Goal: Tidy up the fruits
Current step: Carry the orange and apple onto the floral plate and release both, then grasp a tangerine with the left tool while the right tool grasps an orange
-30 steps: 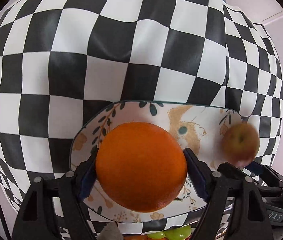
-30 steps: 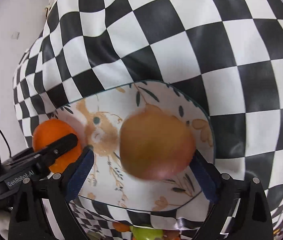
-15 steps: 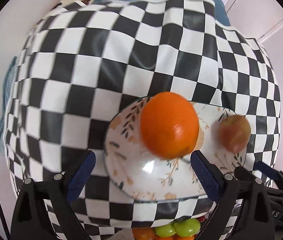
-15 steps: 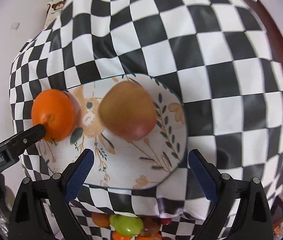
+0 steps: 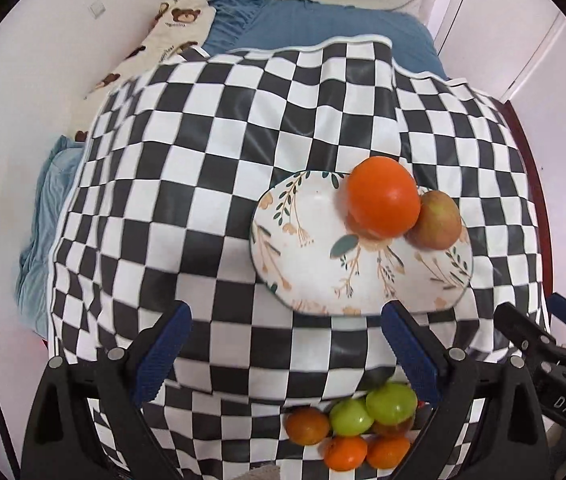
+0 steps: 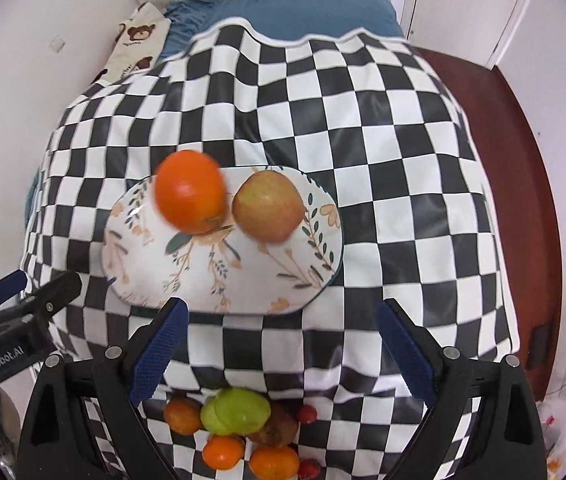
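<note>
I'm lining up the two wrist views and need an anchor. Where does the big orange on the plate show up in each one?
Left wrist: the orange sits right of centre, on the far right part of the floral plate.
Right wrist: the orange sits left of centre, at the plate's far left rim, slightly blurred.
Shared landmark: the apple touching the orange's right side.

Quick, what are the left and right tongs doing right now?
Left tongs: open, holding nothing.
Right tongs: open, holding nothing.
</note>
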{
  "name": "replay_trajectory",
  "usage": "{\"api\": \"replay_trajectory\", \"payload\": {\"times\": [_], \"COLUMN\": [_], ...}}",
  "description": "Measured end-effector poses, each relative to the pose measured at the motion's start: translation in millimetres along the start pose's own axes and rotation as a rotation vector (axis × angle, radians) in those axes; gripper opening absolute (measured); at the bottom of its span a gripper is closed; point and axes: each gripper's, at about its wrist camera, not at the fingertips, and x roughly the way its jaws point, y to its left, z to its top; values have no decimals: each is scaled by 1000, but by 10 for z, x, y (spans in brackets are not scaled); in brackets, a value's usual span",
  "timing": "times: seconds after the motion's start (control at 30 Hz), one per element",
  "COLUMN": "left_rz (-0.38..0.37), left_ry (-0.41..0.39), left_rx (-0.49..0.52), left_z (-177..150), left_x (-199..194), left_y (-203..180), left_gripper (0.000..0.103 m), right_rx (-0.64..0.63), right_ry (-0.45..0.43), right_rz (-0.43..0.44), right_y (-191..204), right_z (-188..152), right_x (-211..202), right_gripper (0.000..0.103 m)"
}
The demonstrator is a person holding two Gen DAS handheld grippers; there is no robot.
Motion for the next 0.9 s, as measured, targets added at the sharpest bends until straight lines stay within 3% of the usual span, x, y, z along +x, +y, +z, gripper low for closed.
{"api": "replay_trajectory", "payload": {"times": [0.3, 0.57, 0.67, 0.77, 0.9], "left_rz": [-1, -16, -16, -8, 33], "left_ry": [-93, -143, -159, -168, -120], "left_rx": [25, 19, 11, 1, 16], "left_z": [-316, -548, -603, -675, -840], "left_x": [-548, -813, -835, -802, -573], "left_y": [28, 36, 67, 116, 142], "left_gripper": [97, 97, 103, 103, 103], "right_rx": [-16, -15, -14, -6, 17], "right_ry": [-99, -178, -201, -195, -133], "right_rz": [-45, -32, -24, -5, 9], "right_y": [201, 242, 246, 220, 153], "right_z": [-396, -677, -766, -863, -1022], "right_x": [-455, -829, -906, -880, -644], "right_gripper": [97, 101, 101, 102, 102]}}
